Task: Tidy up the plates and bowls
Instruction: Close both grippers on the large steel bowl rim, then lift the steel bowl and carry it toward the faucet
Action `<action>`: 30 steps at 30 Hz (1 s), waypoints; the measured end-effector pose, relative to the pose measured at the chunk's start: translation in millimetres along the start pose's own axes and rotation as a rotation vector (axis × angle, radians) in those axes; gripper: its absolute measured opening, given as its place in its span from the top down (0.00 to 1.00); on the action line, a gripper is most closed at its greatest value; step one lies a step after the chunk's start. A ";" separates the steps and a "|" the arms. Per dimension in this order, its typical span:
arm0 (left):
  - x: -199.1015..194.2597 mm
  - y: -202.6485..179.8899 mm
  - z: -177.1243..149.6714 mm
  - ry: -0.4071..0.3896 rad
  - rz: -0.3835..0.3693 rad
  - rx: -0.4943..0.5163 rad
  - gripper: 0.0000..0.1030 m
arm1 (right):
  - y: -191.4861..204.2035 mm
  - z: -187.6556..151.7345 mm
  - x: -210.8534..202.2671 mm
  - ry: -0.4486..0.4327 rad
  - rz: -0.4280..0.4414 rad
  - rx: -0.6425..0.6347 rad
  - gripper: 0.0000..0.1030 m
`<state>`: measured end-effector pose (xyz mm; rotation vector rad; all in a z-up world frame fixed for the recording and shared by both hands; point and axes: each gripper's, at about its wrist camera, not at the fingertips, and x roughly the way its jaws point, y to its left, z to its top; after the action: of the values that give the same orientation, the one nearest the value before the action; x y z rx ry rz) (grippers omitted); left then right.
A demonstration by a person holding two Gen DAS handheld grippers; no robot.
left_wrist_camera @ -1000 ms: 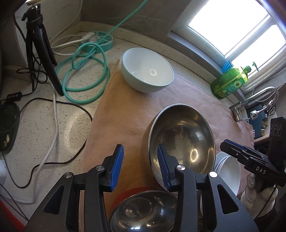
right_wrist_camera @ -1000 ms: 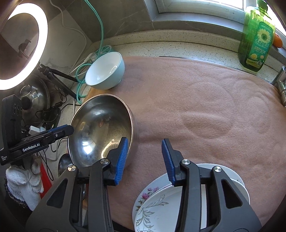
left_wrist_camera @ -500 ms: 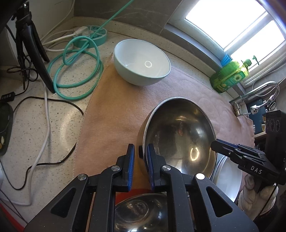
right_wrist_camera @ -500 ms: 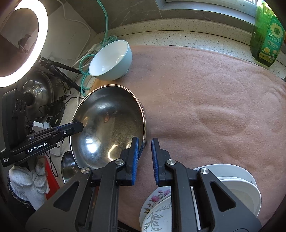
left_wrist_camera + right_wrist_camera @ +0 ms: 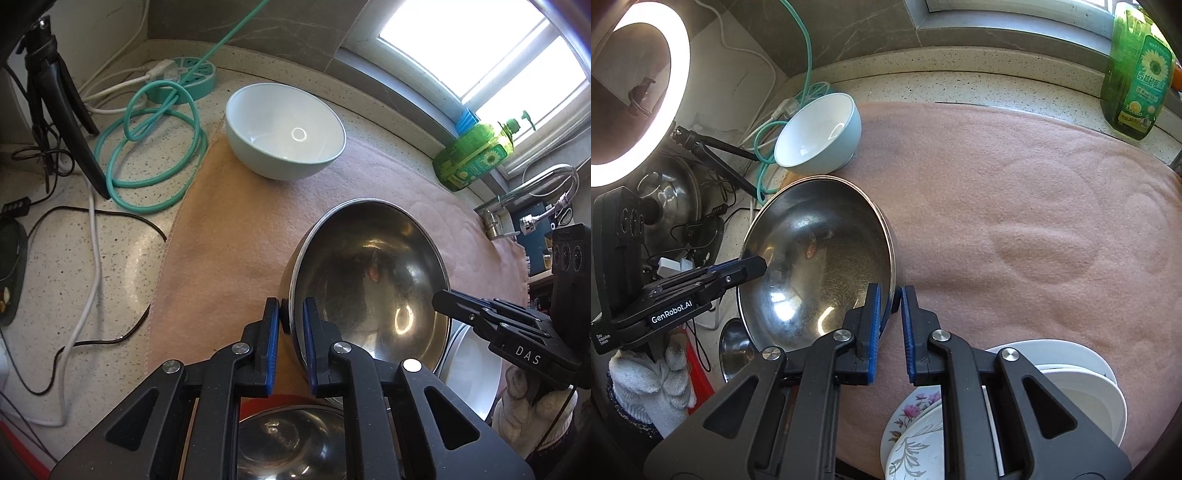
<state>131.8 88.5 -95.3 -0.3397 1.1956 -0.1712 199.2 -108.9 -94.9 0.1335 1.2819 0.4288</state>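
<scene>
A large steel bowl [image 5: 373, 280] is held above the pink cloth [image 5: 236, 243]; it also shows in the right wrist view [image 5: 820, 258]. My left gripper [image 5: 291, 314] is shut on its near-left rim. My right gripper [image 5: 889, 301] is shut on its opposite rim. A pale blue bowl [image 5: 284, 129] stands upright at the cloth's far left corner, seen too in the right wrist view [image 5: 816, 134]. A stack of white and floral plates [image 5: 1071, 387] sits under my right gripper. A small steel bowl [image 5: 291, 443] lies below my left gripper.
A green soap bottle [image 5: 1137, 74] stands by the window. A teal hose coil [image 5: 147, 147], cables and a tripod leg [image 5: 70, 122] crowd the counter at left. A ring light [image 5: 639, 92] is at far left. A tap [image 5: 543, 188] is at right.
Both grippers went from open beside the steel bowl's rim to shut on it. The bowl now sits a little higher and farther from the plates.
</scene>
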 end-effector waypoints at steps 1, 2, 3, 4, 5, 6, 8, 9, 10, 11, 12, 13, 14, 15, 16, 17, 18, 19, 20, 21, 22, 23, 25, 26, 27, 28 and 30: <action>-1.4 -1.5 0.4 -0.003 -0.003 0.002 0.89 | -1.5 0.3 -3.1 -0.006 0.000 0.004 0.89; -2.7 -3.3 1.3 -0.007 -0.006 0.007 0.89 | -3.0 0.3 -6.7 -0.013 0.000 0.008 0.89; -4.2 -5.6 2.3 -0.011 -0.009 0.012 0.89 | -4.5 -0.2 -10.2 -0.020 0.001 0.012 0.89; -6.0 -8.5 3.6 -0.016 -0.010 0.019 0.89 | -6.3 -0.5 -14.0 -0.027 0.000 0.017 0.89; -7.7 -12.1 5.0 -0.022 -0.012 0.027 0.89 | -8.2 -0.9 -18.1 -0.035 -0.001 0.021 0.89; -9.4 -16.0 6.2 -0.027 -0.014 0.036 0.89 | -10.2 -1.2 -22.1 -0.042 -0.003 0.026 0.89; -11.6 -23.8 8.6 -0.036 -0.019 0.047 0.89 | -15.3 -1.9 -30.9 -0.058 -0.006 0.037 0.89; -12.7 -27.5 9.8 -0.040 -0.023 0.052 0.89 | -18.5 -2.3 -35.7 -0.067 -0.008 0.044 0.89; -14.0 -31.6 10.4 -0.046 -0.027 0.057 0.89 | -21.9 -2.6 -40.5 -0.076 -0.010 0.052 0.89; -15.1 -36.3 11.1 -0.052 -0.032 0.062 0.89 | -25.5 -3.2 -45.0 -0.084 -0.014 0.057 0.89; -16.2 -40.9 11.9 -0.056 -0.039 0.067 0.89 | -29.2 -4.1 -50.4 -0.093 -0.018 0.063 0.89; -17.2 -46.1 12.5 -0.060 -0.046 0.074 0.89 | -33.1 -5.3 -55.3 -0.100 -0.022 0.069 0.89; -17.5 -51.6 13.9 -0.062 -0.054 0.083 0.89 | -37.7 -6.3 -60.3 -0.107 -0.025 0.075 0.89; -18.2 -57.0 14.4 -0.064 -0.061 0.091 0.89 | -42.3 -7.6 -65.3 -0.114 -0.029 0.080 0.89; -18.9 -62.6 14.8 -0.067 -0.068 0.099 0.89 | -46.7 -9.5 -70.5 -0.121 -0.032 0.086 0.89; -19.3 -68.8 15.4 -0.069 -0.074 0.111 0.89 | -51.4 -11.7 -76.0 -0.129 -0.035 0.093 0.89; -19.6 -75.1 16.1 -0.071 -0.080 0.122 0.89 | -56.6 -14.1 -81.1 -0.136 -0.038 0.102 0.89; -19.5 -81.2 16.8 -0.073 -0.087 0.131 0.89 | -61.5 -16.5 -86.0 -0.142 -0.041 0.110 0.89; -19.4 -87.5 17.2 -0.074 -0.093 0.142 0.89 | -65.6 -19.0 -90.8 -0.149 -0.044 0.118 0.89; -19.1 -93.5 17.7 -0.075 -0.099 0.152 0.89 | -70.6 -21.5 -95.5 -0.156 -0.049 0.127 0.89; -18.5 -99.6 17.5 -0.076 -0.105 0.161 0.89 | -76.1 -23.8 -100.6 -0.162 -0.054 0.135 0.89; -17.6 -106.2 17.3 -0.075 -0.110 0.171 0.89 | -81.0 -25.6 -105.1 -0.168 -0.060 0.142 0.89; -16.3 -118.8 15.0 -0.074 -0.121 0.192 0.89 | -91.7 -29.6 -114.0 -0.179 -0.066 0.160 0.89; -15.0 -124.7 14.0 -0.074 -0.127 0.201 0.89 | -97.5 -31.7 -118.6 -0.186 -0.069 0.171 0.89; -13.5 -130.3 13.0 -0.072 -0.133 0.208 0.89 | -103.6 -33.9 -123.0 -0.192 -0.073 0.181 0.89; -11.6 -136.5 12.1 -0.070 -0.139 0.217 0.89 | -109.3 -36.1 -127.3 -0.198 -0.078 0.190 0.89; -8.0 -148.5 9.9 -0.066 -0.149 0.233 0.89 | -120.1 -40.2 -135.4 -0.208 -0.089 0.205 0.89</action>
<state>145.3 -46.4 -33.5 -0.2279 1.0724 -0.4216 159.8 -275.9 -24.7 0.2860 1.1194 0.2005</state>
